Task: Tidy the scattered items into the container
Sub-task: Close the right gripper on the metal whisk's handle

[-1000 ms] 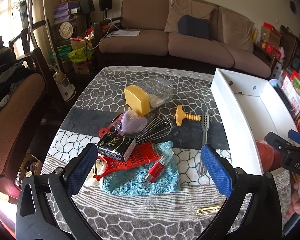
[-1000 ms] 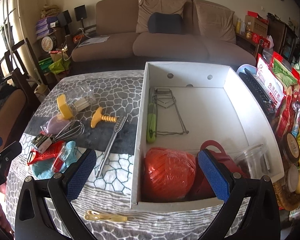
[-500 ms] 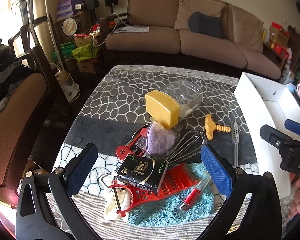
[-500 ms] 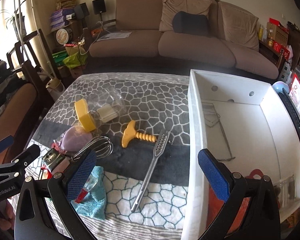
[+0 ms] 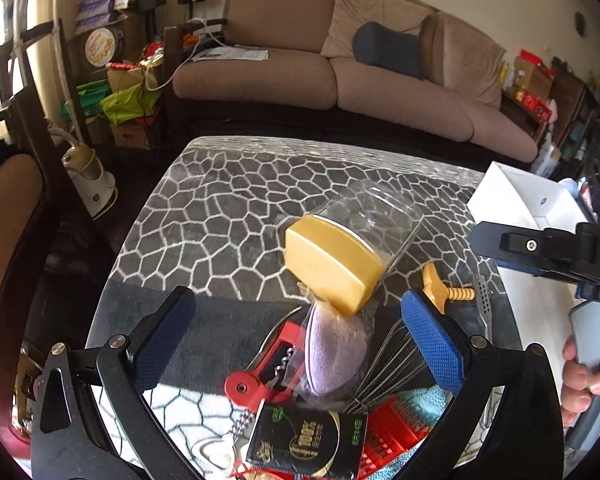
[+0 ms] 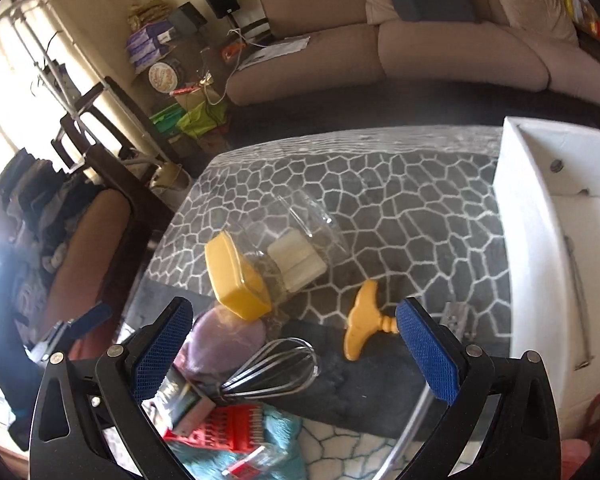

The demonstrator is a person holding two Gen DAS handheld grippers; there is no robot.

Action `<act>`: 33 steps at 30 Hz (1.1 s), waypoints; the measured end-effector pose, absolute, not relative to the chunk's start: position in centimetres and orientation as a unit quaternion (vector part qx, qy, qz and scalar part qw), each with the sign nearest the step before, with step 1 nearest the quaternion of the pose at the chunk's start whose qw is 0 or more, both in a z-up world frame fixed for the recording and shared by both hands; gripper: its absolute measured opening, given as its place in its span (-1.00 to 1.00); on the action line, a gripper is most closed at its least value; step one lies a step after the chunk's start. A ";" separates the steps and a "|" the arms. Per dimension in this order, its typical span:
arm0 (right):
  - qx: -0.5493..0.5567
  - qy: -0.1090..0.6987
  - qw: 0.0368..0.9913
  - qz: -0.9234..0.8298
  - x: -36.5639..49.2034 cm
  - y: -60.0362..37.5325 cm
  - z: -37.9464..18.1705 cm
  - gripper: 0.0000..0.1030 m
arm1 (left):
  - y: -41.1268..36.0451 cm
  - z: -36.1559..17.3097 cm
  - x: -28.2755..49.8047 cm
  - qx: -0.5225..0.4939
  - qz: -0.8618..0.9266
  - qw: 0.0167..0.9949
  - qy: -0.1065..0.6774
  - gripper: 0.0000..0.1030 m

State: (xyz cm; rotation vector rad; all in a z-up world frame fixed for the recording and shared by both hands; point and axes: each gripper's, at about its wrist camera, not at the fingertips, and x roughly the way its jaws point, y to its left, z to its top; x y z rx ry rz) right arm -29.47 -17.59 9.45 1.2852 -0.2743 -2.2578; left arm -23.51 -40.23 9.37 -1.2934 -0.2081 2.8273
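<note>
Step in hand: approach to the heap of loose items on the worktop [image 6: 400, 200]; judged early, most items not yet in the container.
Left gripper [image 5: 296, 332]: fingers spread wide, nothing between them; one blue pad [image 5: 430, 340] shows at right, the other is in shadow.
Right gripper [image 6: 292, 356]: fingers equally wide apart, empty.
Ahead of the left fingers: clear jar [image 5: 364, 224] lying on its side, its yellow lid [image 5: 332, 264] facing the camera.
Between the left fingers: purple pouch [image 5: 332, 354] in clear wrap, red corkscrew [image 5: 272, 364] touching it on the left, black box [image 5: 308, 440] nearest the camera.
Between the right fingers: wire whisk [image 6: 276, 368], head toward the right finger; yellow handled tool [image 6: 364, 316] just inside the right finger.
Below the heap: red grater [image 6: 228, 424] on a teal cloth [image 6: 284, 448].
Container: white box [image 6: 528, 240], well to the right of the right fingers, rim at worktop height; interior mostly out of view.
Judgement, target: the jar looks the likeliest pick for the left gripper, since it lies straight ahead and on top of nothing.
Judgement, grip: close across the lid end or the jar's flat sides; a smooth clear wall could slip or roll.
Judgement, whisk: take it by the handle, not the springy wires; the handle is partly under the box.
Risk: items overlap, so lifting one may drag the cloth or pouch.
Risk: the two grippers are near each other; work one item at a time.
</note>
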 end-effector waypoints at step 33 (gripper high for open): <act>0.606 -0.221 0.261 -0.718 -29.6 -17.5 0.3 0.93 | -39.8 7.3 -15.1 -0.404 0.906 0.122 0.033 0.99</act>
